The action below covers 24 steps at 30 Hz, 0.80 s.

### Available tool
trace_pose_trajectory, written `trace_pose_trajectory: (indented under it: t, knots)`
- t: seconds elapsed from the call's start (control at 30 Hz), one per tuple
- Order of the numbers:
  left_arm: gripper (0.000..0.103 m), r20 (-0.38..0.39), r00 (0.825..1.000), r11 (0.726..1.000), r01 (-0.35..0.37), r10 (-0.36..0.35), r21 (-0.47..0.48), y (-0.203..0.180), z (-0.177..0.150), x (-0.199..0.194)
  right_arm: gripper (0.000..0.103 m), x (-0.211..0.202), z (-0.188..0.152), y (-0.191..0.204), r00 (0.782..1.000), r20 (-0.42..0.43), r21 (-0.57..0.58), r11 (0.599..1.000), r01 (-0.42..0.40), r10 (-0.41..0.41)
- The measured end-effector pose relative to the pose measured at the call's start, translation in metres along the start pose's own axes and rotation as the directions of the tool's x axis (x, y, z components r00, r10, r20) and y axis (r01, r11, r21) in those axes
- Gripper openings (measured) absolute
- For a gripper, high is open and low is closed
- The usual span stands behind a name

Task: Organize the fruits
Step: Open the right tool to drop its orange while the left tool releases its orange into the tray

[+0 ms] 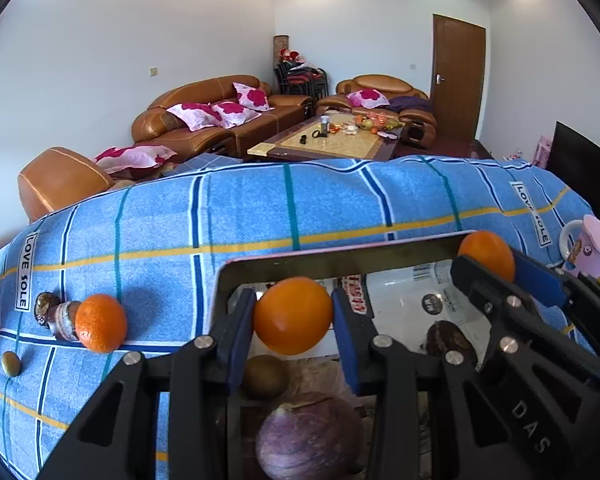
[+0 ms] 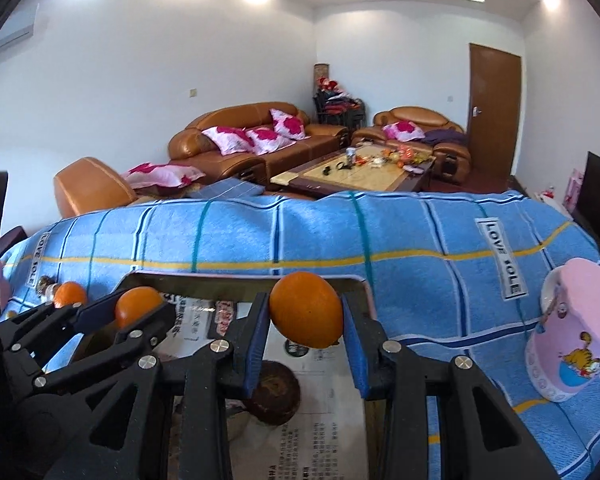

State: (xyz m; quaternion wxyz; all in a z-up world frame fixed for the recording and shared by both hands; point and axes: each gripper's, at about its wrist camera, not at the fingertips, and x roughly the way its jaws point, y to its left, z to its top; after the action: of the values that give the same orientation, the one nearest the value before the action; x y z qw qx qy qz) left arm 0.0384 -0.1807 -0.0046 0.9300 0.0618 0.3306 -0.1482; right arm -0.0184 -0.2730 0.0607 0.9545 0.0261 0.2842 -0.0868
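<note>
My left gripper (image 1: 293,300) is shut on an orange (image 1: 293,320) and holds it above a paper-lined box (image 1: 340,258). My right gripper (image 2: 306,306) is shut on a second orange (image 2: 306,316) over the same box (image 2: 240,279). Each gripper shows in the other's view: the right gripper (image 1: 496,270) with its orange (image 1: 485,252), the left gripper (image 2: 134,310) with its orange (image 2: 137,305). In the box lie a brownish round fruit (image 1: 265,376), a purple round fruit (image 1: 308,436) and a dark one (image 1: 450,340). A third orange (image 1: 100,322) rests on the blue cloth.
The blue checked cloth (image 1: 300,208) covers the table. To the left of the box lie a small jar (image 1: 58,316) on its side and a small greenish fruit (image 1: 11,364). A pink cartoon mug (image 2: 572,328) stands at the right. Sofas and a coffee table are behind.
</note>
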Motion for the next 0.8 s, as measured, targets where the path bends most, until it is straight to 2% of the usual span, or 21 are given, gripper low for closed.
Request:
trace_pose_trajectory:
  t: [0.23,0.4,0.5,0.6,0.7,0.73,0.77,0.8]
  knots:
    - [0.040,0.000,0.999,0.999,0.032,-0.032,-0.022,0.008,0.001,0.001,0.039,0.007,-0.003,-0.003,0.997,-0.048,0.044,0.997,-0.061,0.063]
    - [0.048,0.020,1.000,1.000,0.015,-0.015,-0.017,0.009,0.000,-0.004,0.039,0.016,-0.005,-0.010,0.990,-0.089,0.116,0.988,-0.103,0.113]
    - [0.059,0.033,0.999,0.999,0.009,-0.008,-0.037,0.010,0.000,-0.007,0.039,0.011,-0.006,-0.012,0.991,-0.067,0.137,0.985,-0.103,0.113]
    - [0.067,0.021,0.999,0.997,0.042,-0.041,-0.065,0.015,0.000,-0.008,0.039,0.004,-0.005,-0.018,0.994,-0.024,0.169,0.980,-0.105,0.111]
    - [0.088,0.019,0.997,0.994,0.074,-0.073,-0.080,0.013,0.002,-0.013,0.040,-0.014,-0.001,-0.025,0.994,0.068,0.201,0.974,-0.101,0.089]
    - [0.098,0.031,0.997,0.994,0.076,-0.074,-0.083,0.012,0.003,-0.018,0.049,-0.023,0.000,-0.026,0.991,0.114,0.210,0.973,-0.097,0.074]
    - [0.102,0.053,0.996,0.994,0.079,-0.074,-0.082,0.010,0.004,-0.024,0.063,-0.029,0.001,-0.027,0.988,0.146,0.216,0.972,-0.089,0.058]
    - [0.102,0.084,0.993,0.993,0.084,-0.078,-0.078,0.009,0.005,-0.031,0.070,-0.037,0.001,-0.029,0.981,0.193,0.227,0.971,-0.078,0.034]
